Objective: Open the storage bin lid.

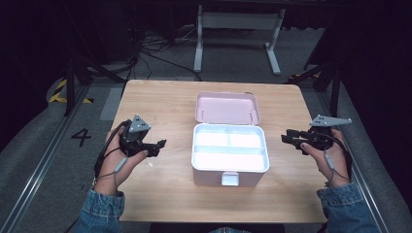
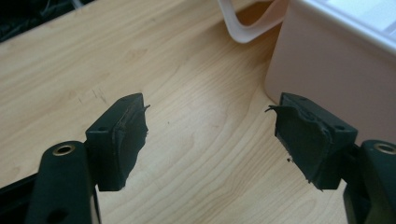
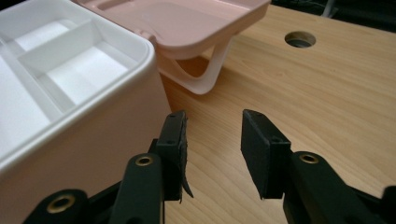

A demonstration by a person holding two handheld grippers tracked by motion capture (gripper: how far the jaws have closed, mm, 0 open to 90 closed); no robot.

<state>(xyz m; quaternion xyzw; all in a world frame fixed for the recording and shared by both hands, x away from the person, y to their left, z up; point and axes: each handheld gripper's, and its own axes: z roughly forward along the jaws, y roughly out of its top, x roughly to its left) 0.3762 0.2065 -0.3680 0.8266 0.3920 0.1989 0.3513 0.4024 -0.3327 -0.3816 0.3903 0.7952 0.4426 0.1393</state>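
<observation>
A pink box point(image 1: 230, 172) with a white divided tray inside stands open at the middle of the wooden table point(image 1: 160, 102). Its pink lid point(image 1: 227, 108) lies back behind it, resting on a white handle point(image 3: 205, 74). My left gripper point(image 1: 159, 147) is low over the table left of the box, pointing at its side wall point(image 2: 327, 70), jaws wide apart and empty. My right gripper point(image 1: 290, 138) sits to the right of the box, close to its wall point(image 3: 93, 144), jaws apart with bare wood between them.
A white latch point(image 1: 230, 178) hangs on the box's front wall. A round hole point(image 3: 300, 39) is cut in the tabletop beyond the right gripper. Bare wood lies on both sides of the box and in front of it. White table legs point(image 1: 198, 43) stand beyond the far edge.
</observation>
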